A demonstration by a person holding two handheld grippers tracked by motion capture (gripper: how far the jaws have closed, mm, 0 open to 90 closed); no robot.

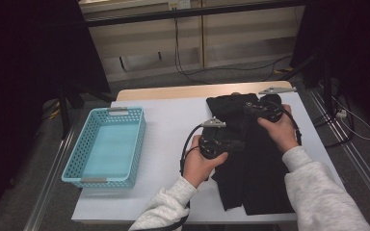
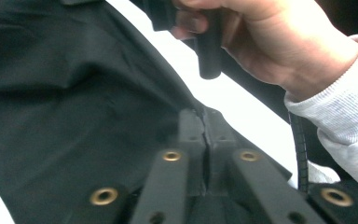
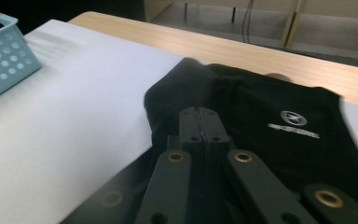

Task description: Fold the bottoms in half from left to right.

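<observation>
A black garment (image 1: 260, 183) with a small white logo (image 3: 293, 123) lies on the white table cover (image 1: 173, 125), right of the middle. My left gripper (image 1: 242, 144) reaches in from its left edge. In the left gripper view its jaws (image 2: 205, 114) stand together with a raised fold of the black cloth (image 2: 74, 116) pinched at the tips. My right gripper (image 1: 246, 107) sits over the garment's far part, pointing left. In the right gripper view its jaws (image 3: 199, 112) are shut, with dark cloth (image 3: 242, 93) bunched around the tips. The right hand (image 2: 270, 42) is close in front of the left gripper.
A light blue plastic basket (image 1: 117, 109) stands on the table's left part; its corner (image 3: 0, 60) is at the left of the right gripper view. The wooden table edge (image 1: 197, 90) runs along the far side. Cables (image 1: 356, 130) lie on the floor beyond.
</observation>
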